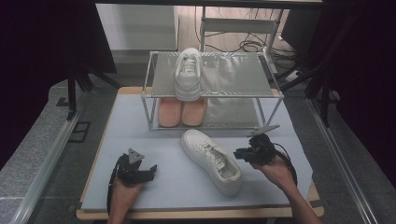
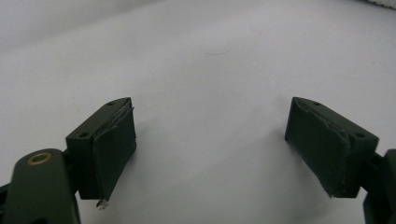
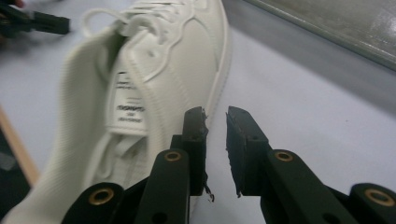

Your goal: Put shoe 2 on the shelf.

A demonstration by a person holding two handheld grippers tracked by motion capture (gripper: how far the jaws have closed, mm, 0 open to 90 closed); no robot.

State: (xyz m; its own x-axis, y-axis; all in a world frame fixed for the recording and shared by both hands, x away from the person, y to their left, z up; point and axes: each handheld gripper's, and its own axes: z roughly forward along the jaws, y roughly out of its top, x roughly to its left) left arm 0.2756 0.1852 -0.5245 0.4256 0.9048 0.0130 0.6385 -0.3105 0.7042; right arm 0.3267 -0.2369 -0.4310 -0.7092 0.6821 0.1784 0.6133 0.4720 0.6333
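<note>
A white sneaker (image 1: pixel 212 161) lies on the light mat, toe toward the rack and heel toward me. Just right of its heel my right gripper (image 1: pixel 238 154) points left at it. In the right gripper view the jaws (image 3: pixel 215 126) stand a narrow gap apart with nothing between them, close beside the sneaker's (image 3: pixel 140 93) outer edge. My left gripper (image 1: pixel 150 171) rests low on the mat left of the shoe. Its jaws (image 2: pixel 210 140) are spread wide over bare mat. A second white sneaker (image 1: pixel 188 74) stands on the rack's top shelf.
A metal-framed two-shelf rack (image 1: pixel 261 88) stands at the back of the mat. A pair of pink slippers (image 1: pixel 182 112) sits on its lower shelf, left side. The wooden table edge (image 1: pixel 196 213) runs along the front. The other gripper (image 3: pixel 46 21) shows beyond the shoe's laces.
</note>
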